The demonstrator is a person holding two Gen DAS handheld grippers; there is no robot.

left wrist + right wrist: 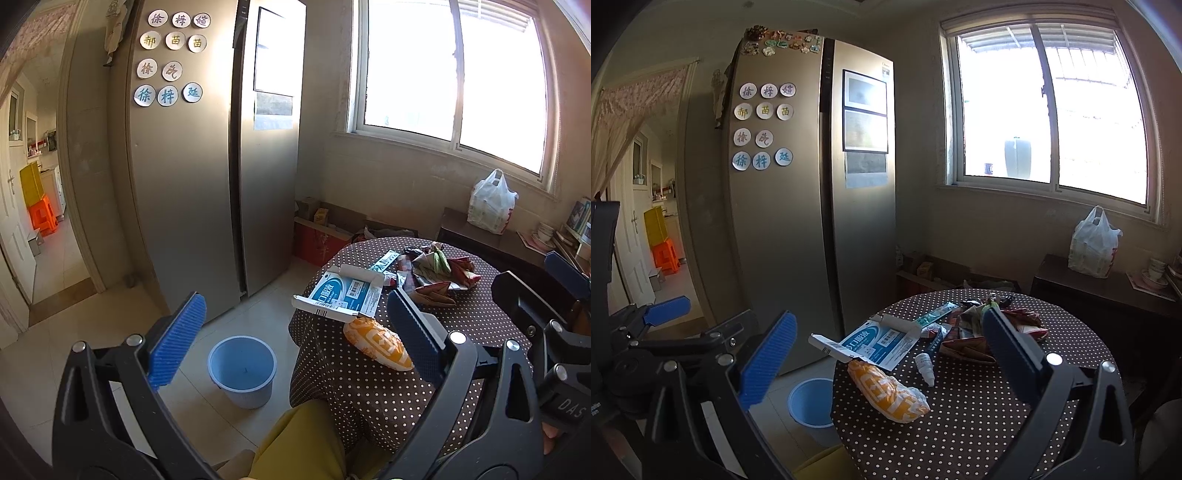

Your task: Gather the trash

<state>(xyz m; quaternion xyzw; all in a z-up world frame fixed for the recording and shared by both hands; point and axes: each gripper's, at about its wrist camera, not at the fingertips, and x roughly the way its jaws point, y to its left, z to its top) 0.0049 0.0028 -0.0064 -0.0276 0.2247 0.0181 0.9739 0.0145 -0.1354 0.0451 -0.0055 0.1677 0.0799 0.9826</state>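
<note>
Right now we hold both grippers above the near edge of the round table with its brown polka-dot cloth, and neither has anything in it. Our left gripper has its blue ribbed fingers spread wide and empty; our right gripper is likewise wide open.

Nearest us, by the table's near-left edge, lies a crumpled orange-and-white plastic snack wrapper. We judge it light, soft and rather slippery, so pinching it across its bunched middle should hold better than taking a loose end. Just behind it a flattened blue-and-white cardboard medicine box hangs partly over the left edge; it looks stiff and light, and the overhanging flap offers an easy place to close on. Beside the box lies a small white plastic dropper bottle, on its side; it seems hard and smooth and may roll, so we would grip it across the body. Farther back, toward the middle of the table, sits a heap of coloured foil and paper wrappers.

On the tiled floor left of the table stands a pale blue plastic bin, open and seemingly empty.
</note>
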